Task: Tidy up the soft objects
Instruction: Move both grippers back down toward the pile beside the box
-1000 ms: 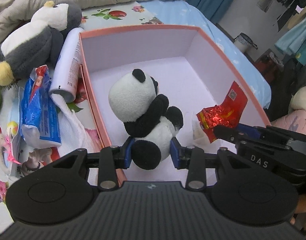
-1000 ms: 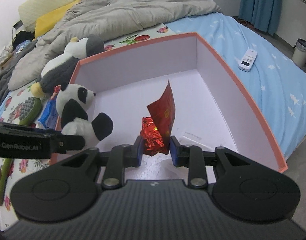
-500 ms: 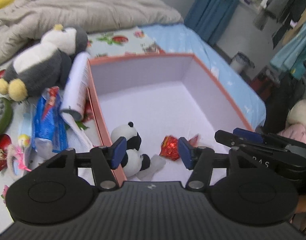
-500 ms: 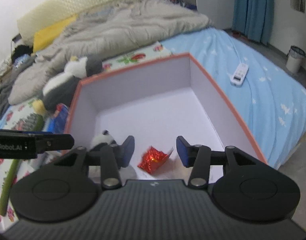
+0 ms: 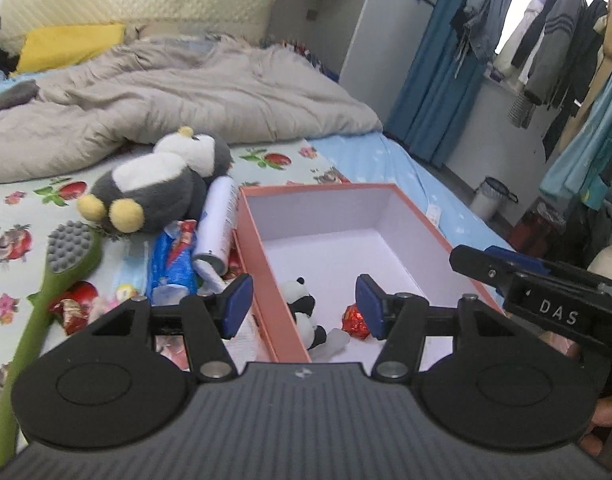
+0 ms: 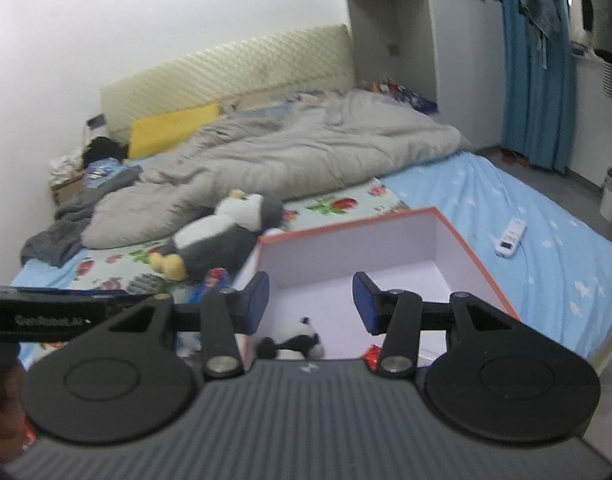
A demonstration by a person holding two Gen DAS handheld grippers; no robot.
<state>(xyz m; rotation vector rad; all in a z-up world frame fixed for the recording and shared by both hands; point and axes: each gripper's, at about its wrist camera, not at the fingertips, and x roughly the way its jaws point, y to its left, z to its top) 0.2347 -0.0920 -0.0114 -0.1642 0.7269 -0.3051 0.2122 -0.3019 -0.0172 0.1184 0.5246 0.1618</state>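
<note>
So both grippers are up over the near end of the pink box [image 5: 266,276] with nothing in them — left gripper [image 5: 302,306] has its fingers spread wide, right gripper [image 6: 310,302] is spread too, just a bit less. Small panda plush [image 5: 304,312] lies inside the box in the near left corner, against the left wall, and the red foil packet [image 5: 355,322] sits just beside it on the floor. Penguin plush [image 5: 162,180] is on the bed off the box's far left corner, well outside.
</note>
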